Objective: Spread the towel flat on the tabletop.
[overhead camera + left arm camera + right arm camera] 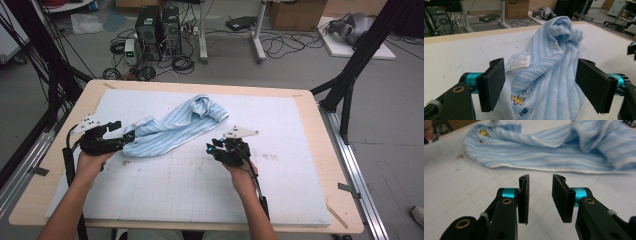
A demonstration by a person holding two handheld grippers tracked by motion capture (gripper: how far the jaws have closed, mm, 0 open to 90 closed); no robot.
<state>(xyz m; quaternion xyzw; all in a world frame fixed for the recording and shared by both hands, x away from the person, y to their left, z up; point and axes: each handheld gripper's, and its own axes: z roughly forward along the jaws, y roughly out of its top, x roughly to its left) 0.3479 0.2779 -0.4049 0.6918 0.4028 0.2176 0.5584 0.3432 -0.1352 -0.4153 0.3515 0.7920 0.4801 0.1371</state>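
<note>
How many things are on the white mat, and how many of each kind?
Towel: 1, blue striped.
Grippers: 2, the left gripper and the right gripper.
Total: 3.

Even, soft indoor light, no glare

High view slightly soft and low-res, shadows faint under the hands; gripper views sharp on the jaws, towel (pixel 544 152) blurring farther off, background floor clutter hazy.

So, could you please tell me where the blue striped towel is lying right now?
In the high view the blue striped towel lies bunched on the white mat, left of centre, its near end between the open left tongs, with the right tongs just short of it.
</note>
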